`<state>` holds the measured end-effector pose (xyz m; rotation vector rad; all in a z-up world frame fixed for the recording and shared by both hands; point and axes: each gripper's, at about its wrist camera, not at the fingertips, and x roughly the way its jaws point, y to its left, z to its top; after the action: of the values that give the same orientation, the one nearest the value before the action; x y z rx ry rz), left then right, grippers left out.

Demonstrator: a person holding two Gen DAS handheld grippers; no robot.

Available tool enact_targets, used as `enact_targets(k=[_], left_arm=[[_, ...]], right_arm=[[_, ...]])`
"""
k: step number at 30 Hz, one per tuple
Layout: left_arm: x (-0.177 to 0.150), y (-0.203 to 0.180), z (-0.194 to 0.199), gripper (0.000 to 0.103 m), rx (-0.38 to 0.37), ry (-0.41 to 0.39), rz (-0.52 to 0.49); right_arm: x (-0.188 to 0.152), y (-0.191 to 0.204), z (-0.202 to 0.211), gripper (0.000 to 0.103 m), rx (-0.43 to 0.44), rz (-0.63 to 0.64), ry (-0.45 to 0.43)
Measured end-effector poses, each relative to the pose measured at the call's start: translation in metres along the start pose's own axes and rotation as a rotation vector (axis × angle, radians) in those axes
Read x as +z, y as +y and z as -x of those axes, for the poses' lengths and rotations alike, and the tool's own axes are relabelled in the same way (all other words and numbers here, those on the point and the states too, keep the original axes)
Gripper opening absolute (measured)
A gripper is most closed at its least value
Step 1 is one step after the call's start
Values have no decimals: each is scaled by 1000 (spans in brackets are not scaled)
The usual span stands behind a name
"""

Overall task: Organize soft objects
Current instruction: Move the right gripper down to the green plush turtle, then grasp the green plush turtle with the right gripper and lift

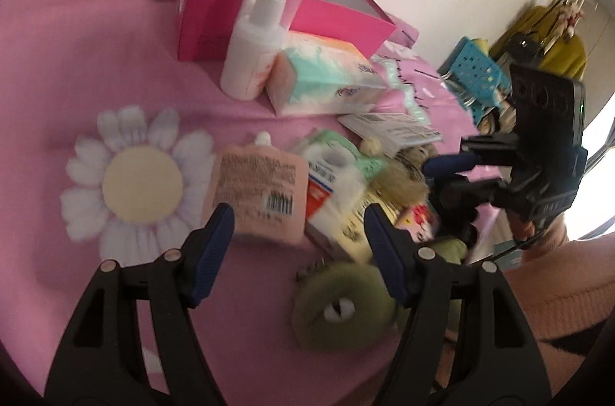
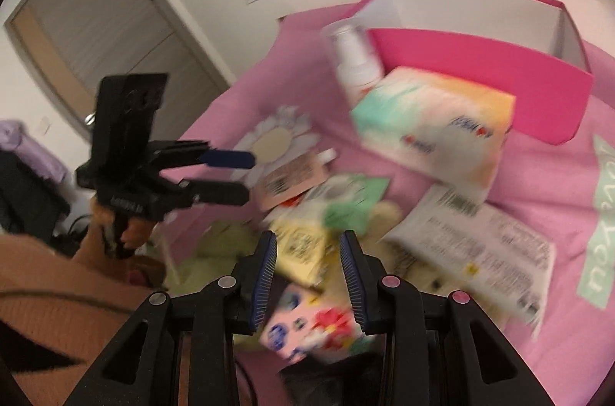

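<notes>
Beside the pink box [image 1: 246, 21]: a white pump bottle [image 1: 251, 56] and a pastel tissue pack [image 1: 326, 79] stand just in front of its near wall
Pile: nearer than the box, on the pink cloth [image 1: 77, 33], a peach pouch [image 1: 261, 190], small cartons, a printed packet [image 2: 472, 252] and plush bits lie heaped and touching
Soft things: a daisy cushion [image 1: 138, 183] lies left of the pile; a green plush [image 1: 342, 306] lies at its near edge
Left gripper [image 1: 298, 233]: jaws spread wide, holding nothing, over the pouch and plush
Right gripper [image 2: 307, 271]: jaws partly apart, empty, above a yellow carton [image 2: 300, 244] and a floral pack [image 2: 315, 329]
Risk: with everything overlapping, closing on the plush may catch a carton too and drag the heap
Risk: both grippers work close together over one pile, so they may knock each other
</notes>
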<state>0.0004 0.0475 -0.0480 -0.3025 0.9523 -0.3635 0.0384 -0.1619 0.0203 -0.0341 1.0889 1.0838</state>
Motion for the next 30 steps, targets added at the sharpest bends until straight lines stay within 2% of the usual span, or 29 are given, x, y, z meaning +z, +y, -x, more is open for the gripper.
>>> enact_targets(k=[2,4,8,11,12,13,14,18,22,27,30], left_arm=[[-5,3,6,71,-21,-7,17],[-9,5,11,71,-45,-13,35],[-16,1,14,71,-76,-8,23],[-23,-3,14,71,-108,11,13],[-26,-3,13,71,-119,21,9],[-29,-4,12,71,-133,31,9],[-30,-4,11,71,-149,40,9],[-38,0,13,72,-212,49,20],[-41,5,11,79,-268,55,42],[-46,5,2,80,-255,78,38],[-42,-2,2,79,-247,60,27]], right_arm=[[-9,8,3,40,53,16,5],[-20,19,3,58,98,39,27],[-41,39,-12,60,128,83,82],[-45,38,-21,57,127,68,83],[-44,37,-21,53,133,60,72],[-43,35,-20,42,143,48,56],[-41,34,-18,38,148,40,39],[-34,31,-18,35,134,18,-3],[-27,31,-15,33,143,2,-38],[-13,28,-9,31,148,-7,-91],[-5,22,-7,31,138,-27,-118]])
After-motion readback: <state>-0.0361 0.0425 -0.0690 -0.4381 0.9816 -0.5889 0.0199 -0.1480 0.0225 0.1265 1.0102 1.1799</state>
